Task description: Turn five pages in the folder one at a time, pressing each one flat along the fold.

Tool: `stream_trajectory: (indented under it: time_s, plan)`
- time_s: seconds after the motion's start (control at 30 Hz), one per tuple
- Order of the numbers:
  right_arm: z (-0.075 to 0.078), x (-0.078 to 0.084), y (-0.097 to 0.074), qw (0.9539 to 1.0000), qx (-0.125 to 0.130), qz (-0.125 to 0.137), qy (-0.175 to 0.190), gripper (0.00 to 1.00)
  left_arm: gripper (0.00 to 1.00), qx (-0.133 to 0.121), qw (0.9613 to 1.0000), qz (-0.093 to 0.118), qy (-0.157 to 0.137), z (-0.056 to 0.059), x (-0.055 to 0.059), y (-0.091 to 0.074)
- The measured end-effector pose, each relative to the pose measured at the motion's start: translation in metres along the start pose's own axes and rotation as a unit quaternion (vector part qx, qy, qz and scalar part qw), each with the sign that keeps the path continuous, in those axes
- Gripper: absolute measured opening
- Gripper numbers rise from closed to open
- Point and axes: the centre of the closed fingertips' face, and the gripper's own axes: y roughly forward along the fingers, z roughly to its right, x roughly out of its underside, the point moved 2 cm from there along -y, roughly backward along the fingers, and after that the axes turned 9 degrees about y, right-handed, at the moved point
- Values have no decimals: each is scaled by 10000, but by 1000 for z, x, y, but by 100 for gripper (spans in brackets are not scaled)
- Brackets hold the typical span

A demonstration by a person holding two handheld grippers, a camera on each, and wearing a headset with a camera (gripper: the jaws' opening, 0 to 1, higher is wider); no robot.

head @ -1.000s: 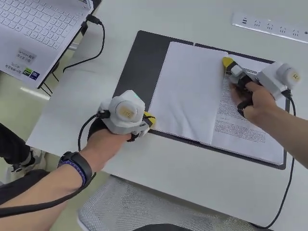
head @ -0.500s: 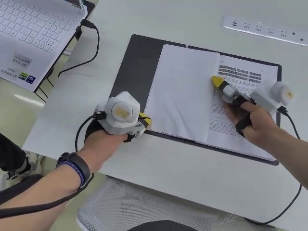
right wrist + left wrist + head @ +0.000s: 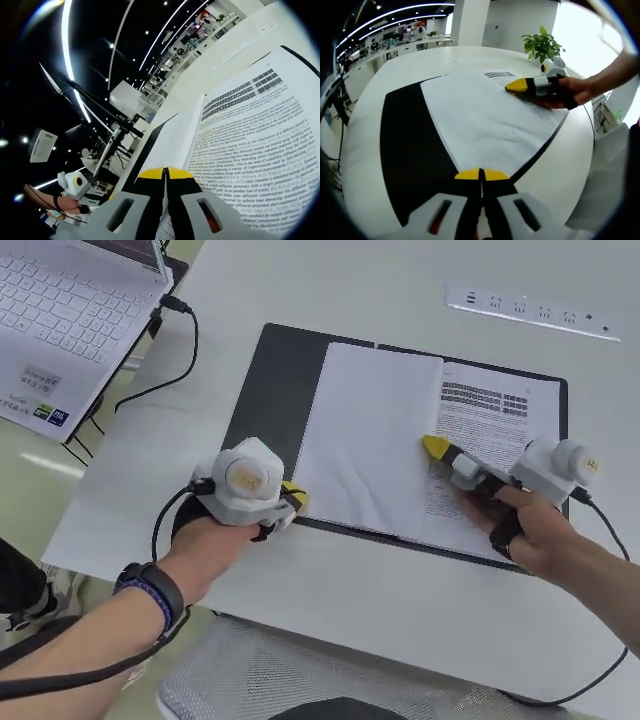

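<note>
An open black folder (image 3: 275, 390) lies on the white table, with a turned blank page (image 3: 370, 435) on its left half and a printed page (image 3: 495, 425) on its right. My right gripper (image 3: 436, 447) is shut, its yellow tips resting on the paper by the fold, midway down the page. In the right gripper view the shut jaws (image 3: 164, 174) lie on the printed page (image 3: 260, 135). My left gripper (image 3: 294, 496) is shut at the folder's near left edge, its tips (image 3: 481, 174) touching the black cover (image 3: 410, 150) just below the blank page (image 3: 485, 120).
A white laptop (image 3: 70, 320) sits at the far left with a black cable (image 3: 170, 365) running toward the folder. A white power strip (image 3: 525, 310) lies at the back right. A mesh chair seat (image 3: 300, 670) is below the table's near edge.
My right gripper has slid down along the fold from near the page's top toward its middle. The left gripper has stayed at the folder's near edge. The head camera shifted.
</note>
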Motion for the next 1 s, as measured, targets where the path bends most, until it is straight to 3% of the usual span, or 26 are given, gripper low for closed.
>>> stream_trajectory:
  time_s: [0.8, 1.0]
  plan:
    - [-16, 58, -39, 9989, -65, -460, -81, 0, 0, 51, 10000, -41, 63, 1, 1, 0]
    - [-13, 69, -47, 9979, -56, -636, -141, 0, 0, 53, 10000, -35, 72, 0, 1, -1]
